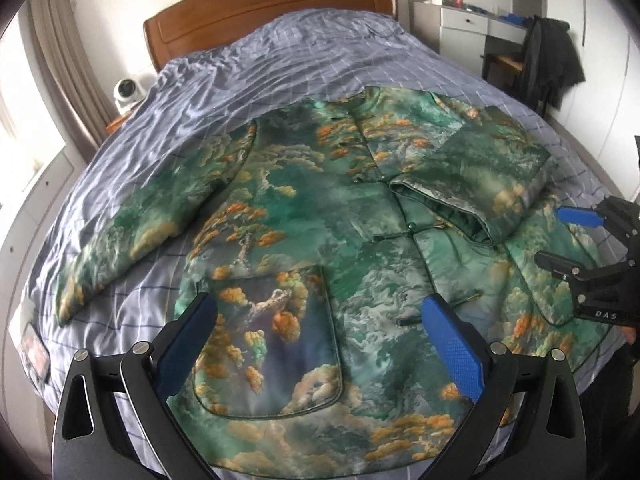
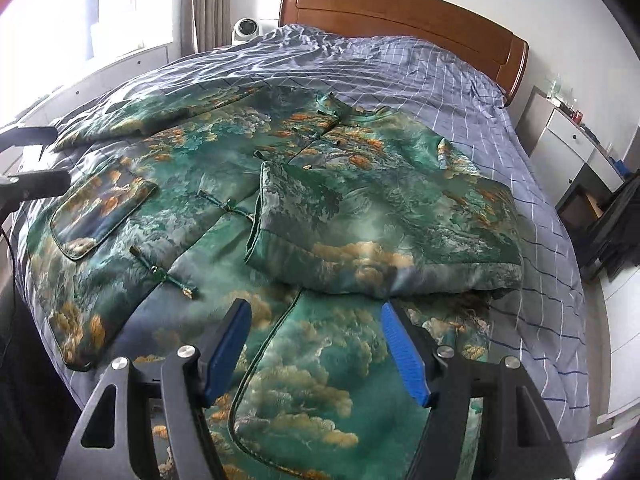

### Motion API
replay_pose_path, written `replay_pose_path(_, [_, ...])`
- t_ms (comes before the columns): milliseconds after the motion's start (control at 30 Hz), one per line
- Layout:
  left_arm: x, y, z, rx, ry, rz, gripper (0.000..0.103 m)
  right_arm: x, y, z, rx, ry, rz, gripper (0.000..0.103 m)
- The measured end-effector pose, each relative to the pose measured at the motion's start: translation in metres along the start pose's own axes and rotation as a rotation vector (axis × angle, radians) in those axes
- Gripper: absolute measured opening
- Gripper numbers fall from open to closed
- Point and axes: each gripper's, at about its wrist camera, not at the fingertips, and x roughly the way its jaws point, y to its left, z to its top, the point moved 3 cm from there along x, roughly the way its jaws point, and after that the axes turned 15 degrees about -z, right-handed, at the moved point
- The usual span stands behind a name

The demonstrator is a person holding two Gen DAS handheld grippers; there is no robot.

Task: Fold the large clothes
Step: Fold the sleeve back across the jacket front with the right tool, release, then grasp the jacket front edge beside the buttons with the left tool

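Observation:
A green padded jacket [image 1: 320,208] with orange and cloud print lies face up on the bed, knot buttons done up. One sleeve [image 1: 480,184] [image 2: 380,232] is folded across the chest. The other sleeve [image 1: 140,232] lies spread out to the side. My left gripper [image 1: 320,304] hovers open over a patch pocket [image 1: 276,340] near the hem, holding nothing. My right gripper [image 2: 315,308] is open above the other front panel, just below the folded sleeve, with only flat cloth under it. Each gripper shows at the edge of the other view: the right gripper [image 1: 560,236] and the left gripper [image 2: 48,157].
The bed has a blue checked sheet [image 1: 240,80] and a wooden headboard [image 1: 260,12]. A white round device [image 1: 128,90] sits beside the headboard. A white desk [image 1: 472,24] and a chair draped with a dark coat [image 1: 548,56] stand to the right of the bed.

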Motion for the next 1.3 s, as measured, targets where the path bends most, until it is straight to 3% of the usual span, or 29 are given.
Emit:
replay_pose_path(133, [0.002,-0.001,0.002,0.006,0.001,0.008,0.102,-0.002,0.002,0.000,-0.004,-0.009,-0.009,0.069])
replay_pose_path(233, [0.008,-0.001,0.005,-0.034,0.010,-0.040,0.102,-0.004,0.000,-0.001,0.003,-0.008,-0.014,0.069])
replay_pose_path(300, [0.014,-0.003,0.010,-0.096,0.015,-0.162,0.102,-0.008,-0.007,-0.002,0.036,-0.006,-0.020,0.069])
replay_pose_path(400, [0.035,-0.016,0.022,-0.218,0.053,-0.456,0.102,-0.018,-0.022,-0.008,0.109,-0.007,-0.017,0.069])
replay_pose_path(467, [0.057,-0.029,0.033,-0.256,0.089,-0.583,0.101,-0.028,-0.032,-0.014,0.151,-0.012,-0.020,0.069])
replay_pose_path(567, [0.102,-0.050,0.047,-0.291,0.153,-0.679,0.099,-0.039,-0.042,-0.021,0.193,-0.020,-0.023,0.069])
replay_pose_path(600, [0.117,-0.056,0.050,-0.306,0.178,-0.689,0.092,-0.043,-0.045,-0.022,0.207,-0.023,-0.021,0.069])
replay_pose_path(633, [0.135,-0.061,0.052,-0.324,0.219,-0.690,0.086,-0.046,-0.047,-0.024,0.220,-0.026,-0.019,0.069])
replay_pose_path(733, [0.169,-0.076,0.054,-0.326,0.305,-0.636,0.054,-0.056,-0.052,-0.027,0.248,-0.039,-0.015,0.069])
replay_pose_path(767, [0.175,-0.079,0.055,-0.315,0.318,-0.596,0.030,-0.059,-0.054,-0.028,0.254,-0.047,-0.019,0.069])
replay_pose_path(800, [0.178,-0.081,0.056,-0.313,0.324,-0.571,0.017,-0.061,-0.055,-0.029,0.256,-0.051,-0.021,0.069])
replay_pose_path(867, [0.173,-0.084,0.062,-0.329,0.314,-0.575,0.012,-0.067,-0.059,-0.031,0.258,-0.064,-0.034,0.069])
replay_pose_path(967, [0.150,-0.085,0.086,-0.263,0.241,-0.532,0.011,-0.070,-0.070,-0.034,0.270,-0.075,-0.051,0.069])
replay_pose_path(1067, [0.128,-0.069,0.127,-0.208,0.127,-0.481,0.011,-0.067,-0.089,-0.034,0.306,-0.084,-0.068,0.069])
replay_pose_path(1167, [0.132,-0.038,0.169,-0.186,0.046,-0.412,0.011,-0.058,-0.108,-0.025,0.305,-0.096,-0.108,0.069])
replay_pose_path(1233, [0.154,-0.017,0.179,-0.183,0.057,-0.370,0.011,-0.048,-0.122,-0.014,0.301,-0.111,-0.138,0.069])
replay_pose_path(1300, [0.190,0.000,0.170,-0.237,0.138,-0.355,0.013,-0.031,-0.135,-0.001,0.293,-0.119,-0.157,0.069])
